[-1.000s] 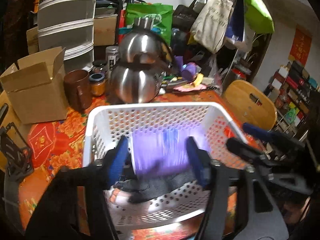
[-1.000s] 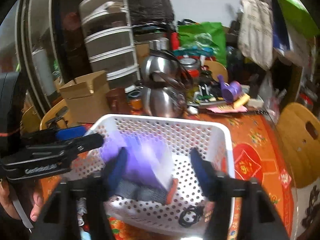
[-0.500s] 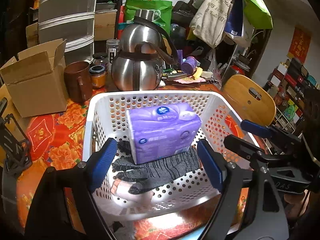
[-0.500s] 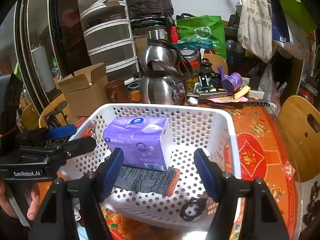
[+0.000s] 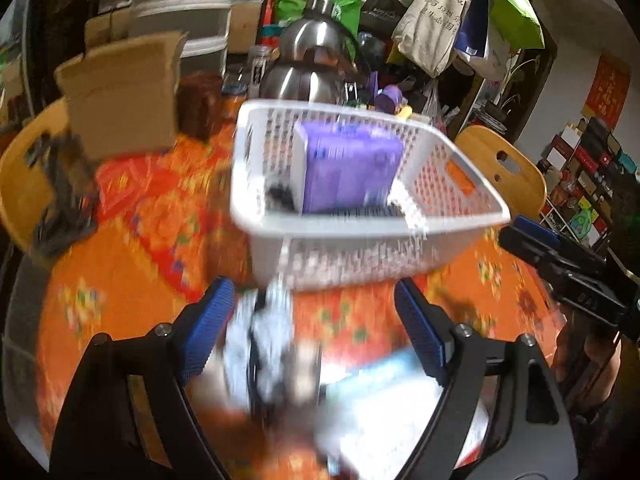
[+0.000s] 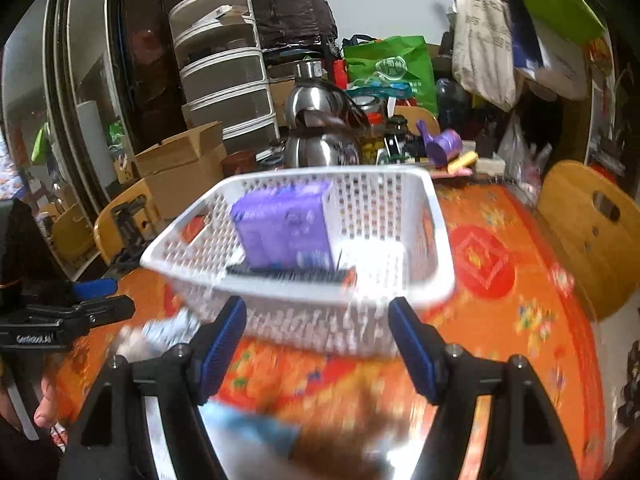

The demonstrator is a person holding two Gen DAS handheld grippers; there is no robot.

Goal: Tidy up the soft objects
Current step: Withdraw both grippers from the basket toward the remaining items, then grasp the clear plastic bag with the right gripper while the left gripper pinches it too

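Gaping wide, both grippers (image 5: 316, 334) (image 6: 316, 346) hold nothing.

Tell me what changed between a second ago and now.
Both grippers let the purple tissue pack drop onto the dark knit cloth in the white basket, then drew back toward the table's near edge. The left hand-held gripper and the right hand-held gripper are open, the right's jaws just widening, nothing gripped. The basket, kettles and cardboard box stayed put.
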